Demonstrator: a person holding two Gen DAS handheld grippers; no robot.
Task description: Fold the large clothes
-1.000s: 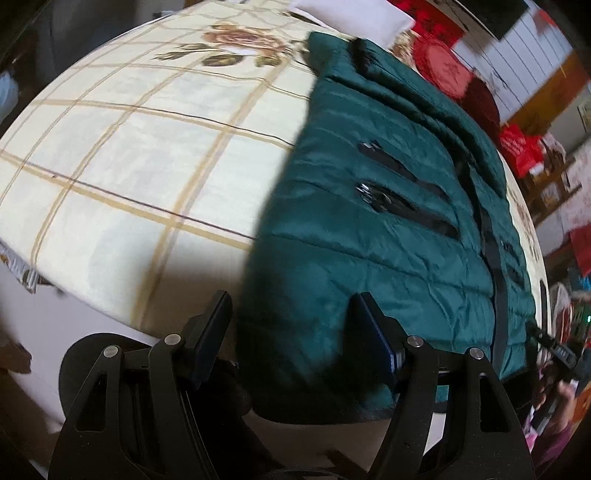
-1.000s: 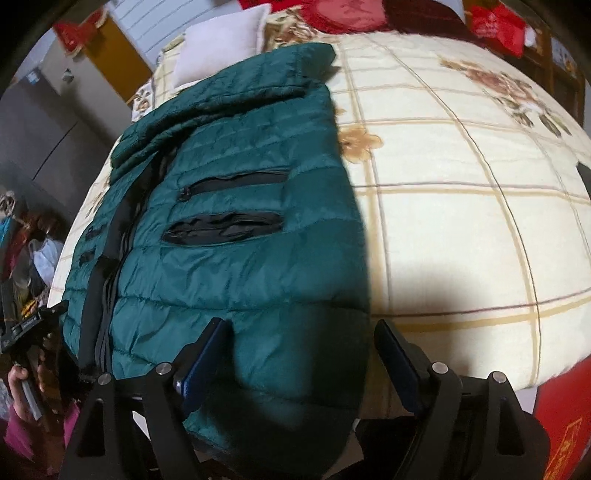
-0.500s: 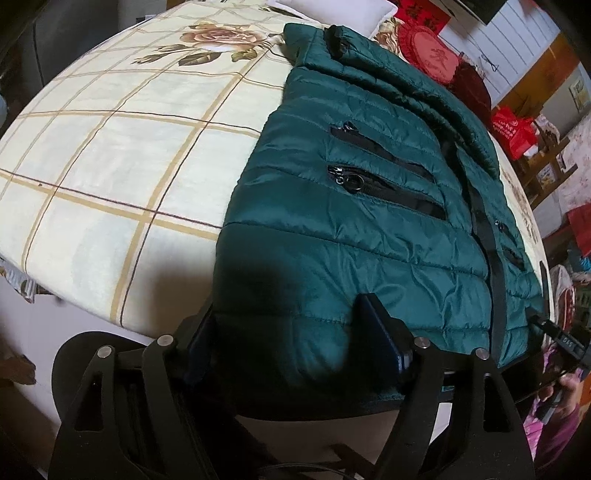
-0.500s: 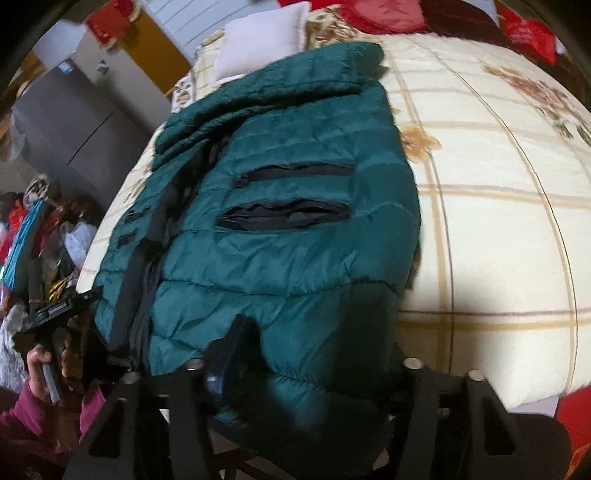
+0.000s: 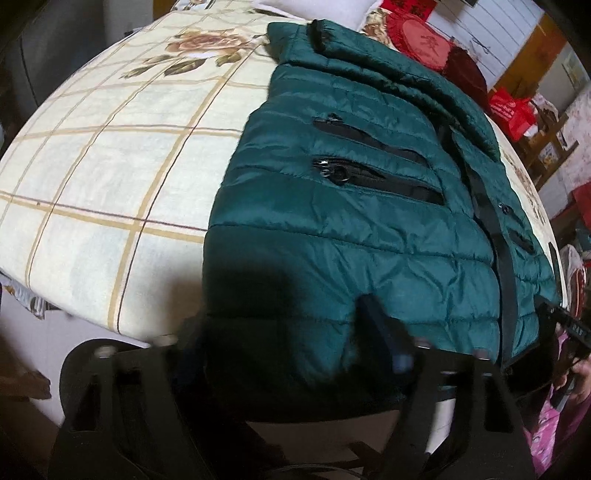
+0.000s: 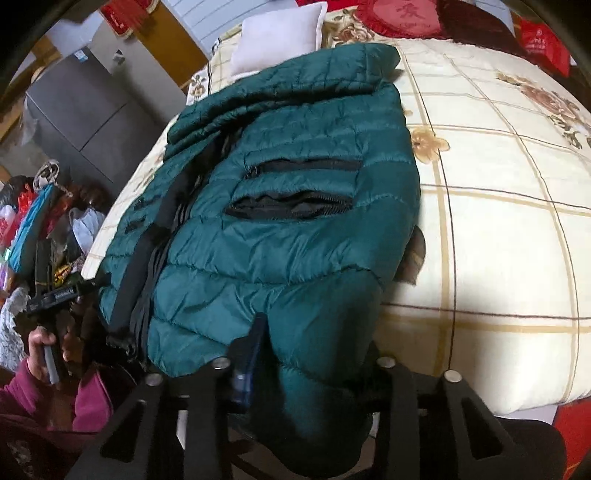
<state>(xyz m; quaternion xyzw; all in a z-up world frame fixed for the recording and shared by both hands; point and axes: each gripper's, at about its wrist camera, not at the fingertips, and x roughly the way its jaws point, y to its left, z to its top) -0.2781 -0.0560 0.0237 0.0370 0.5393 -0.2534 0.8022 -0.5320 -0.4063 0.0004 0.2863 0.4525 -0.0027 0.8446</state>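
A dark green quilted jacket (image 5: 369, 229) lies front-up on a cream checked bed cover (image 5: 110, 166), its black zip pockets showing. My left gripper (image 5: 284, 343) straddles the hem's near left corner; its jaws are closing, with the fabric between them lying unbunched. In the right wrist view the same jacket (image 6: 295, 258) reaches toward me. My right gripper (image 6: 314, 354) is at the hem's right corner, its jaws closing. The fabric bulges between its fingers and hides the right one.
A white pillow (image 6: 280, 33) and red cushions (image 5: 421, 40) sit at the head of the bed. The bed's near edge runs just under both grippers. A person's hand (image 6: 40, 343) in a pink sleeve and piled clutter (image 6: 33, 221) are at the left.
Both grippers have pushed further over the jacket's hem. The right jaws have narrowed a lot and the fabric now bunches between them. The left jaws have narrowed only slightly.
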